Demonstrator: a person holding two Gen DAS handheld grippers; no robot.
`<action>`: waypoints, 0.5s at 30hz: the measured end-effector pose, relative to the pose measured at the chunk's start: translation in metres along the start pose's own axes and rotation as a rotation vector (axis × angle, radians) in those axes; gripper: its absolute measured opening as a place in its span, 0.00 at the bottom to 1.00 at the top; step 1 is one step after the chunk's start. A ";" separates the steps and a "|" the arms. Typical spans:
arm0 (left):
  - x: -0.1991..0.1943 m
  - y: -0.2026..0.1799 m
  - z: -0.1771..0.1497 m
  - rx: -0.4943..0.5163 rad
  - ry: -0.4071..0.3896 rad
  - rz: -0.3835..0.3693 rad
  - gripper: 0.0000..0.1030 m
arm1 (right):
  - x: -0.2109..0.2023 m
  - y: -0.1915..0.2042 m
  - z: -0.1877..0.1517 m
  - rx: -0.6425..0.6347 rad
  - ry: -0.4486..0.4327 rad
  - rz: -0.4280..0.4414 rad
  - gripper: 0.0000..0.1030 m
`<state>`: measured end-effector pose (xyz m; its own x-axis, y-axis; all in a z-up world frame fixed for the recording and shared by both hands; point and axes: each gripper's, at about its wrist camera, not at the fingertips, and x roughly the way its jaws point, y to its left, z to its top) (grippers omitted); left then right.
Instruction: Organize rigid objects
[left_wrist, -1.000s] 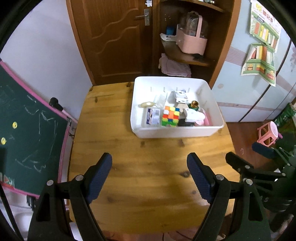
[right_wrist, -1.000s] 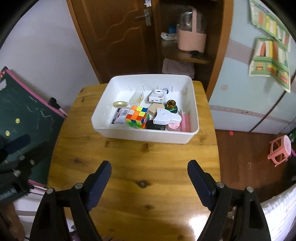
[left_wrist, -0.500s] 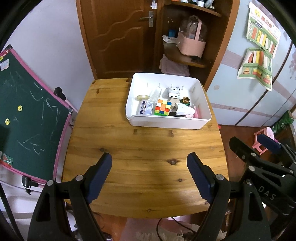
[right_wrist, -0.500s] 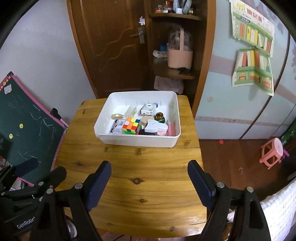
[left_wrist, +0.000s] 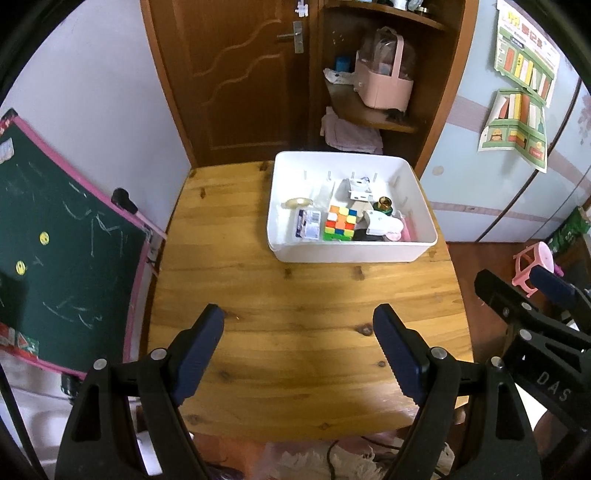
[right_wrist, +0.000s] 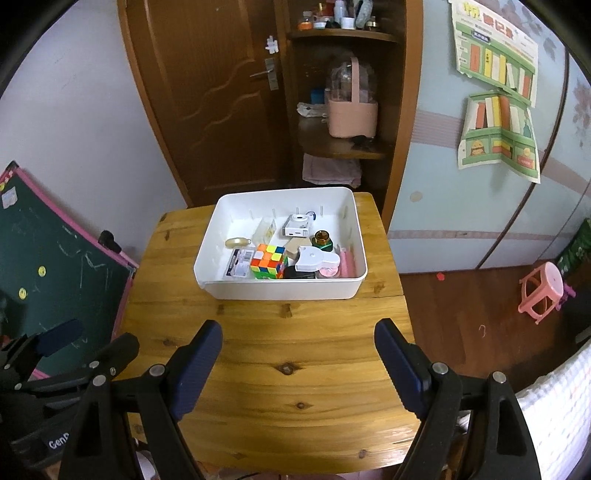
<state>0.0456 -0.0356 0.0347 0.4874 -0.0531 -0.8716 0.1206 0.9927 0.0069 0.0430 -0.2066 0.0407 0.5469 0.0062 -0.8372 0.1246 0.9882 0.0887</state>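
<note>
White bin: a plastic bin (right_wrist: 284, 288) sits at the far right part of the wooden table (right_wrist: 295, 369), its long side running across the table's width; the near half of the table is bare.
Contents: a colour cube (right_wrist: 269, 261), a small white box (right_wrist: 296, 228), a brass-capped jar (right_wrist: 322, 238), a flat packet (right_wrist: 242, 262) and other small items lie loose in the bin's near half.
Direction: the bin lies straight ahead of and below both grippers, well apart from each.
Nearer hand: judged the right one, since the bin sits more squarely before it.
Left gripper (left_wrist: 299, 345): jaws wide apart, nothing between them, tilted steeply down over the table's near edge.
Right gripper (right_wrist: 297, 356): likewise spread wide and empty, angled down, beside the left one.
Next move: probably a reach forward and down into the bin.
</note>
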 end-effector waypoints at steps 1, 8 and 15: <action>0.000 0.002 0.001 0.003 -0.001 0.000 0.83 | 0.000 0.003 0.001 0.002 -0.004 -0.008 0.83; 0.009 0.016 0.004 -0.005 0.027 -0.021 0.83 | 0.000 0.020 0.001 -0.009 -0.004 -0.033 0.83; 0.012 0.018 0.005 0.002 0.039 -0.031 0.83 | 0.000 0.026 0.001 -0.009 -0.010 -0.052 0.83</action>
<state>0.0581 -0.0184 0.0274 0.4495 -0.0800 -0.8897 0.1369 0.9904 -0.0199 0.0466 -0.1815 0.0436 0.5486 -0.0463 -0.8348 0.1452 0.9886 0.0406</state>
